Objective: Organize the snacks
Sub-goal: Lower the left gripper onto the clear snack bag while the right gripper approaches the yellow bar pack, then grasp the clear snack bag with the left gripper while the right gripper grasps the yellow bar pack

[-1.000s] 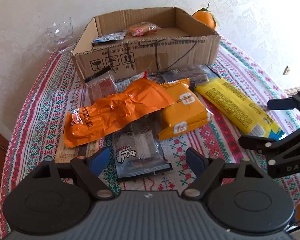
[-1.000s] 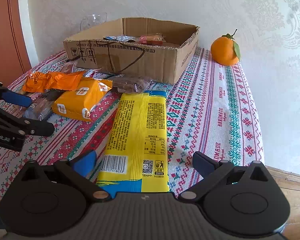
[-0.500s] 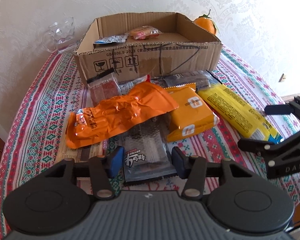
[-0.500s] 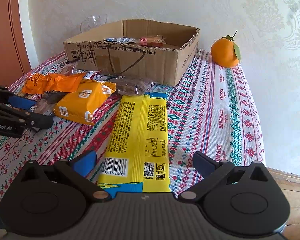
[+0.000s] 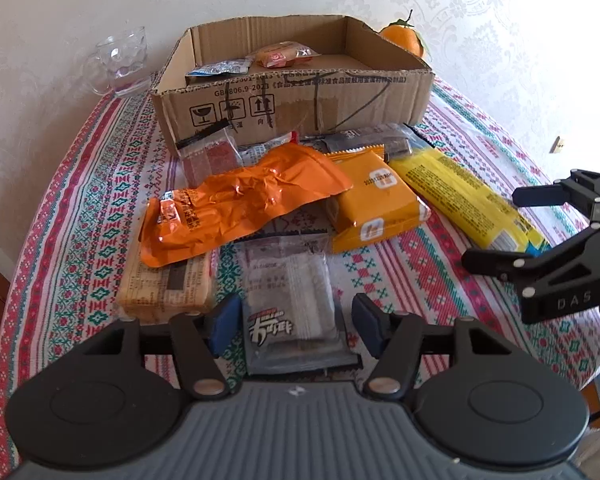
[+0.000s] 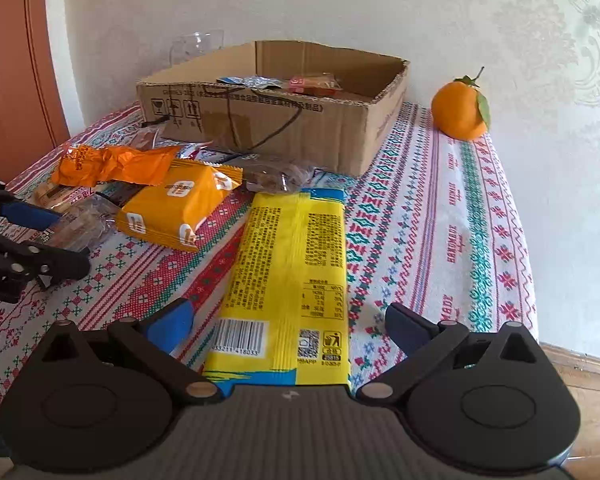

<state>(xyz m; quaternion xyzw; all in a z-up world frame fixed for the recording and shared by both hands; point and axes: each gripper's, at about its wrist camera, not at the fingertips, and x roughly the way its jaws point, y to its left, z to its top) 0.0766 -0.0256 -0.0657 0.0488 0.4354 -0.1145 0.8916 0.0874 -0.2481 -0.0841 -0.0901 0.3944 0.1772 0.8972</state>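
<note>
The clear snack packet [image 5: 292,304] is lying flat on the surface [image 5: 400,276], at 6 o'clock in the left wrist view, with its near end sitting between the blue pads of the left hand-held gripper [image 5: 292,326]. That gripper's jaws are opening; the left pad [image 5: 222,326] is sitting right at the packet's edge and the right pad is standing clear of it, so nothing is being squeezed.

Just beyond the packet, toward 12 o'clock, a crumpled orange pouch [image 5: 244,204] is lying across a pale biscuit pack [image 5: 168,284] at 9 o'clock. At 1 o'clock from the clear packet an orange-yellow snack bag [image 5: 376,204] is resting beside the pouch.

The long yellow packet [image 6: 288,268] is lying at 6 o'clock in the right wrist view, its barcode end reaching in between the jaws of the right hand-held gripper [image 6: 288,326]. Those jaws are standing wide apart, with both pads off the wrapper.

Farther out at 12 o'clock the open cardboard box [image 5: 300,104] is sitting on the surface with two small wrapped snacks [image 5: 252,60] inside. A glass cup [image 5: 120,64] is standing at the box's 9 o'clock side and an orange [image 6: 460,110] at its 3 o'clock side.
</note>
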